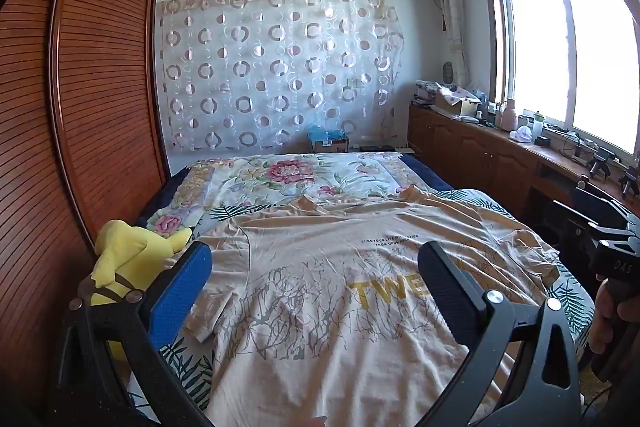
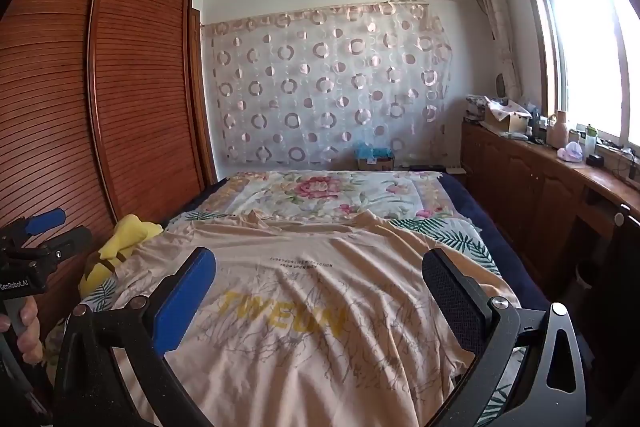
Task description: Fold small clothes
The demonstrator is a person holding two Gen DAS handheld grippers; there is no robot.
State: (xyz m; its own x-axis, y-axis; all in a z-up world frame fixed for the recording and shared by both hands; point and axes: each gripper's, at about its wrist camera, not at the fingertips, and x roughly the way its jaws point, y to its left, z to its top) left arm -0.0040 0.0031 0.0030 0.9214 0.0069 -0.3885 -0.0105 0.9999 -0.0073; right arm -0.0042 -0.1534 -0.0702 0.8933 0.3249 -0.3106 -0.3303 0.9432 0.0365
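A pale peach T-shirt [image 1: 320, 291] with yellow lettering and a grey branch print lies spread flat on the bed, collar end far from me. My left gripper [image 1: 316, 267] hovers above its near half, jaws wide open with nothing between them. My right gripper [image 2: 320, 275] hangs over the same T-shirt [image 2: 312, 307], also wide open and empty. In the left wrist view the right gripper's black body [image 1: 608, 247] shows at the right edge, held by a hand. The left gripper [image 2: 36, 243] appears at the left edge of the right wrist view, also hand-held.
A yellow plush toy [image 1: 124, 259] lies on the bed beside the shirt's left sleeve. A floral quilt [image 1: 296, 175] covers the far half of the bed. A slatted wooden wardrobe [image 1: 80, 107] stands on the left; a cluttered wooden counter [image 1: 520, 155] runs under the window on the right.
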